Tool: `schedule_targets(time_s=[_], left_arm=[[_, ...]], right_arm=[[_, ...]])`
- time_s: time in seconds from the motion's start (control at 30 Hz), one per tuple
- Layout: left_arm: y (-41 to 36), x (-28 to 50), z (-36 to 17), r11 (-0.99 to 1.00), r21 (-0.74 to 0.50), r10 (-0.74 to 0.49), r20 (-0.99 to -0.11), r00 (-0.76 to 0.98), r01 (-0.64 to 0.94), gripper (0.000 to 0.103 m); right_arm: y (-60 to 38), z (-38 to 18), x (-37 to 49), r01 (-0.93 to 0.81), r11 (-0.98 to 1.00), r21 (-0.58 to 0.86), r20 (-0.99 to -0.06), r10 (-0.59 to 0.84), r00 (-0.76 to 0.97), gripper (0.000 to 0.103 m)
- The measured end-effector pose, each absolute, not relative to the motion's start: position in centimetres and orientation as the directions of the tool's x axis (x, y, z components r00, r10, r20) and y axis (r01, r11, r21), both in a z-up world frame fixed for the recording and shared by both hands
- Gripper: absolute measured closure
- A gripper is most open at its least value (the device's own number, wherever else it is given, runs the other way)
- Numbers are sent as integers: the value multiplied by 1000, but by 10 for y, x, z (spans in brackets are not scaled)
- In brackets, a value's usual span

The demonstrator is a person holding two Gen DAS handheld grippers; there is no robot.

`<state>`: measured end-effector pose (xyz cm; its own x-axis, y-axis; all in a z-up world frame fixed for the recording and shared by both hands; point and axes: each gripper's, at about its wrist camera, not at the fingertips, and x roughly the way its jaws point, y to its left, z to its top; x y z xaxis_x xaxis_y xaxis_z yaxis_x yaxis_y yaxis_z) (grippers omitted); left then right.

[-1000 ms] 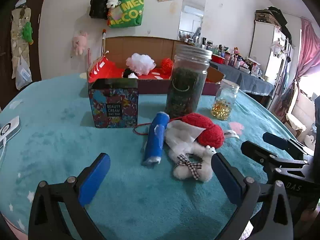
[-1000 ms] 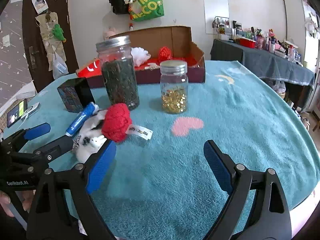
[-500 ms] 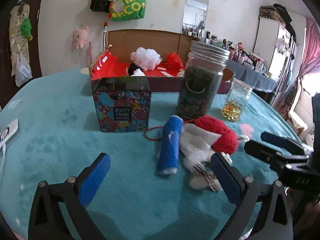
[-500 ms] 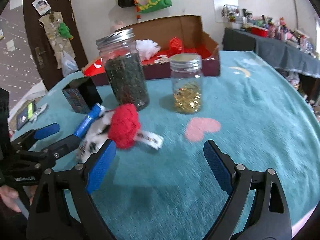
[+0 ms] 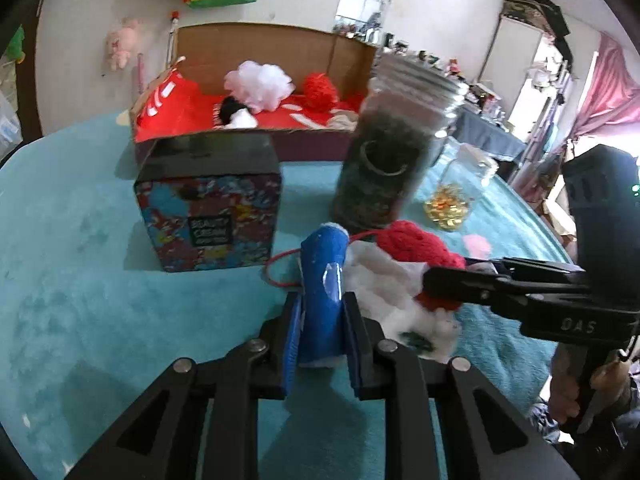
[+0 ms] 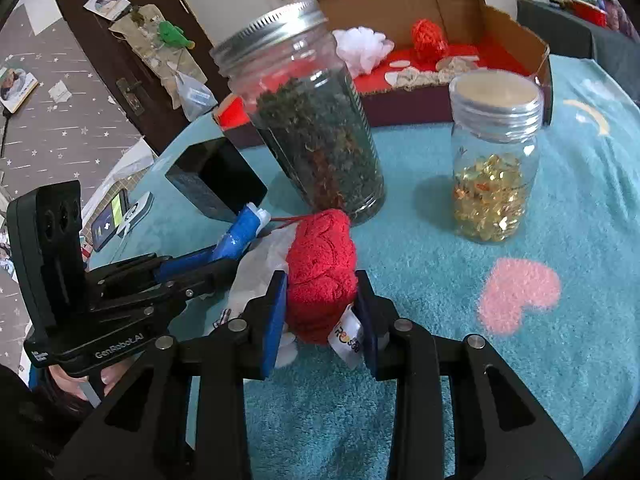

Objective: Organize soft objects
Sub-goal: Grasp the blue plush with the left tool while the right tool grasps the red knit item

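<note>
A blue soft roll (image 5: 322, 276) lies on the teal cloth, and my left gripper (image 5: 322, 308) is closing on it, blue pads pressed against both its sides. Beside it lies a red and white plush toy (image 6: 322, 256) with a label. My right gripper (image 6: 320, 292) is closing on its red part, pads touching each side. The right gripper's fingers (image 5: 440, 280) reach in from the right in the left wrist view. In the right wrist view the left gripper (image 6: 224, 256) comes in from the left. An open cardboard box (image 5: 256, 32) with a red lining holds other soft items behind.
Just behind the toys stand a tall jar of dark dried leaves (image 5: 380, 160) and a small jar of golden capsules (image 6: 488, 200). A colourful square box (image 5: 212, 220) sits left of the roll. A phone (image 6: 120, 216) lies near the table's left edge.
Both grippers moved forward to the toys and their jaws went from wide open to closed, the left around the blue roll, the right around the red plush.
</note>
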<state>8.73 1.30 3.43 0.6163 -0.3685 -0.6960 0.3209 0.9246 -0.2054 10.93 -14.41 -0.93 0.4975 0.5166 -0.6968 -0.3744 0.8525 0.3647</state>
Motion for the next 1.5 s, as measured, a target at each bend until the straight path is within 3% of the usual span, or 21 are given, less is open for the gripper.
schedule_targets(time_s=[0.6, 0.77, 1.0, 1.13, 1.3, 1.37, 1.5], left_arm=[[-13, 84, 58, 895, -191, -420, -666, 617, 403, 82], [-9, 85, 53, 899, -195, -413, -677, 610, 392, 82], [-11, 85, 48, 897, -201, -415, -689, 595, 393, 82], [-13, 84, 47, 895, -204, -419, -690, 591, 396, 82], [-13, 84, 47, 897, -204, -416, -692, 590, 392, 82], [-13, 84, 46, 897, -206, -415, -693, 589, 391, 82], [-13, 83, 46, 897, -208, -417, -694, 587, 391, 82]], right_arm=[[-165, 19, 89, -381, 866, 324, -676, 494, 547, 73], [-160, 4, 90, -319, 934, 161, -739, 328, 588, 71], [-171, -2, 85, -295, 947, 130, -749, 289, 596, 70], [-178, -5, 88, -272, 950, 152, -752, 290, 592, 52], [-188, -2, 87, -270, 946, 180, -729, 313, 608, 53], [-191, -2, 87, -285, 936, 207, -723, 343, 600, 71], [-194, 3, 86, -289, 929, 233, -700, 366, 613, 72]])
